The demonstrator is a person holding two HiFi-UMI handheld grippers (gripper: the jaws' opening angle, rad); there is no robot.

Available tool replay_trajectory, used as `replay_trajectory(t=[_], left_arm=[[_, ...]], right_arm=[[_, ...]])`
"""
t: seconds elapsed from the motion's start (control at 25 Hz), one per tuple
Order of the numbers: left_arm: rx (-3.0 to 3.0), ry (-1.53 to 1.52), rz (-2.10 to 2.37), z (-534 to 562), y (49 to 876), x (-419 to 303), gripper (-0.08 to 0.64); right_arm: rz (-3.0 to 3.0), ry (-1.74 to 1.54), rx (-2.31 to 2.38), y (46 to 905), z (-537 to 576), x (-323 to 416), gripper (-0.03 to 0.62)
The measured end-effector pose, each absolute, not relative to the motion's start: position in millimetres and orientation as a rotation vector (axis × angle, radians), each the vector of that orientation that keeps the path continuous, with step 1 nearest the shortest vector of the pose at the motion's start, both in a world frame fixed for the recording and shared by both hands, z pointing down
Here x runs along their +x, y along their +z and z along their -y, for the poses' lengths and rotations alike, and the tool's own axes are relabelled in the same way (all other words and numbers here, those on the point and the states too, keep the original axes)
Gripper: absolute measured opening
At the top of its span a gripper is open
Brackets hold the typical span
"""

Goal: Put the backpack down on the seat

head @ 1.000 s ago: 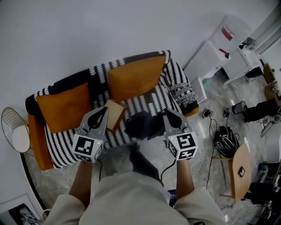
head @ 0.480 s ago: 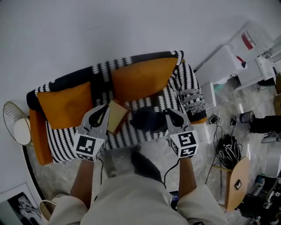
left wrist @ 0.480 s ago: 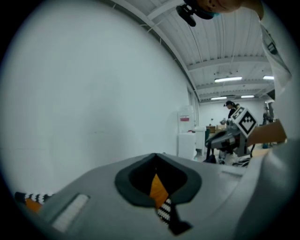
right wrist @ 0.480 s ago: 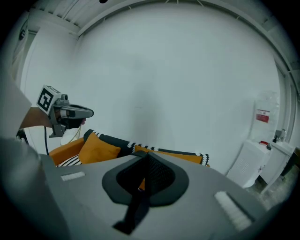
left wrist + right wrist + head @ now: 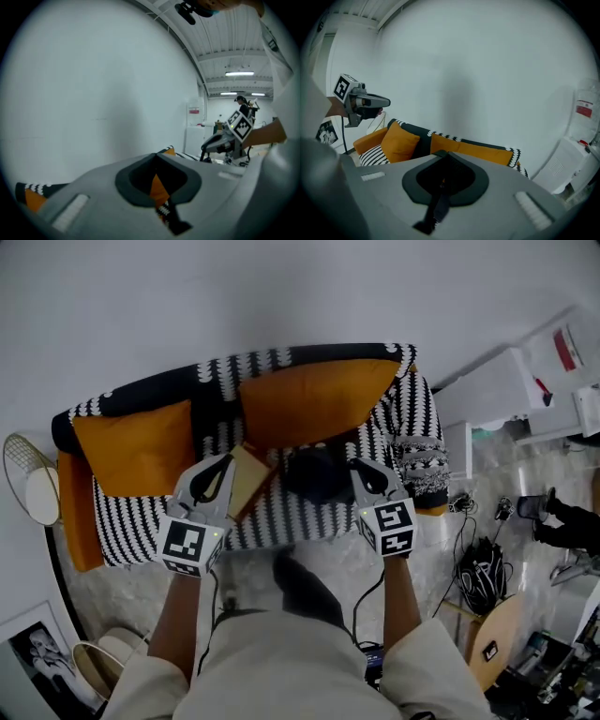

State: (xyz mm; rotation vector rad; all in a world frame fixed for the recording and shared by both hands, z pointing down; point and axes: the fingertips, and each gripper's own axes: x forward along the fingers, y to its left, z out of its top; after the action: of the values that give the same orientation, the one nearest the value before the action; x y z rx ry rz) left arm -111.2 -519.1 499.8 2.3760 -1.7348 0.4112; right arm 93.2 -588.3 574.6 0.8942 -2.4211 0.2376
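Striped black-and-white sofa [image 5: 281,517] with orange cushions [image 5: 314,404] stands against a white wall [image 5: 281,296] on a pale stone floor [image 5: 122,606]. Both forearms reach forward, side by side. The left gripper [image 5: 218,474] has its fingers together, holding nothing. The right gripper [image 5: 362,474] has its fingers closed on the dark backpack [image 5: 317,474], which is at its 9 o'clock, low over the seat.

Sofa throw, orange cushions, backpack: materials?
Sofa throw: woven or knitted fabric, matte; the black-and-white pattern drapes over seat and arm.
Orange cushions: soft matte cloth, plump, lightly creased.
The backpack: dark matte textile, likely synthetic; slumped shape, too blurred for more.
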Motion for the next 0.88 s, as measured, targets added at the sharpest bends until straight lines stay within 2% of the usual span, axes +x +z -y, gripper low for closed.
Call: replay_trajectory(t=[0.48, 0.88], left_arm=[[2.274, 0.479, 1.76, 566.4, 533.2, -120.4, 0.002], [2.217, 0.49, 1.766, 585.5, 551.5, -122.3, 0.002]], right_arm=[[2.34, 0.311, 0.778, 657.9, 663.9, 83.9, 0.008], [2.36, 0.399, 0.847, 683.0, 736.6, 76.7, 0.009]])
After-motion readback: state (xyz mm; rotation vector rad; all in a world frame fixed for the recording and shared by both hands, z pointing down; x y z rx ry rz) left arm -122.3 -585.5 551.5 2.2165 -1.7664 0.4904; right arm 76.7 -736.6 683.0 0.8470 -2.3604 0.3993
